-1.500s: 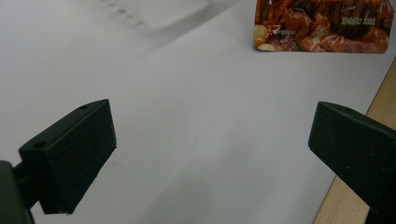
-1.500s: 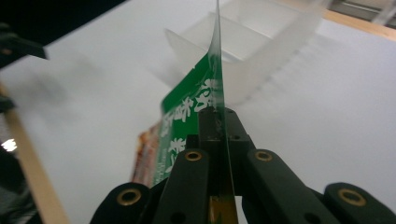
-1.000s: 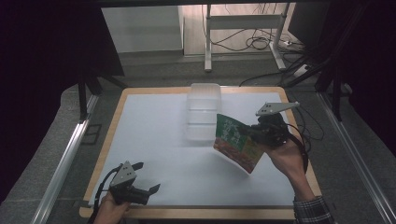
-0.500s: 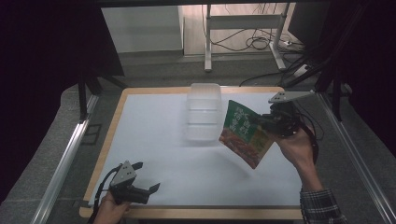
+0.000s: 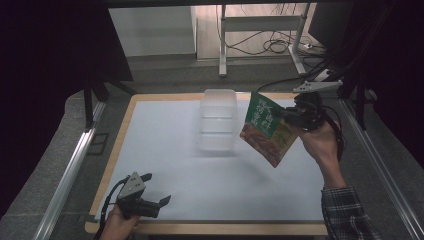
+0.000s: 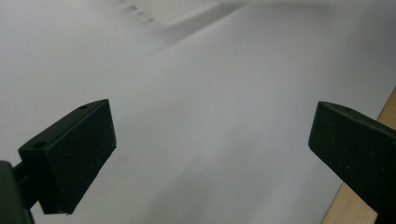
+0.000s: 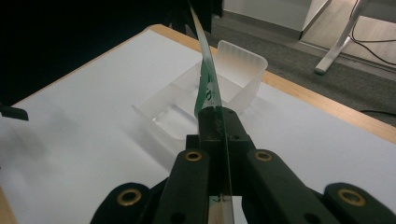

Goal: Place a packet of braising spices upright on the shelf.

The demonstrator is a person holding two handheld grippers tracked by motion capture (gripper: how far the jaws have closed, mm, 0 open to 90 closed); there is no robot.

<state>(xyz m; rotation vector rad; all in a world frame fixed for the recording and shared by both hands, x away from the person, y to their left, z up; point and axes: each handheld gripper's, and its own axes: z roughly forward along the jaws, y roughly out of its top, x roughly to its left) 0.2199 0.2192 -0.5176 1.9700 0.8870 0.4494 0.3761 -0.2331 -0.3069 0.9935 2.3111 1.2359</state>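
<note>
A flat green food pouch (image 5: 267, 129) with a red-brown picture hangs tilted in the air at the table's right. My right gripper (image 5: 286, 118) is shut on its right edge; in the right gripper view the pouch (image 7: 205, 79) stands edge-on between the closed jaws. A clear plastic container (image 5: 217, 119) sits on the white mat to the pouch's left, apart from it, and it lies just beyond the pouch as the clear plastic container (image 7: 205, 100) in the right gripper view. My left gripper (image 5: 156, 189) rests open at the near left corner, with nothing between its fingers (image 6: 70, 154).
The white mat (image 5: 165, 150) covers a wooden table (image 5: 225, 229) with a bare wood rim. Metal rails run along both sides. Cables and a desk frame lie on the floor beyond the far edge.
My right gripper has carried the pouch up and to the right, away from the container. The left gripper has stayed in place.
</note>
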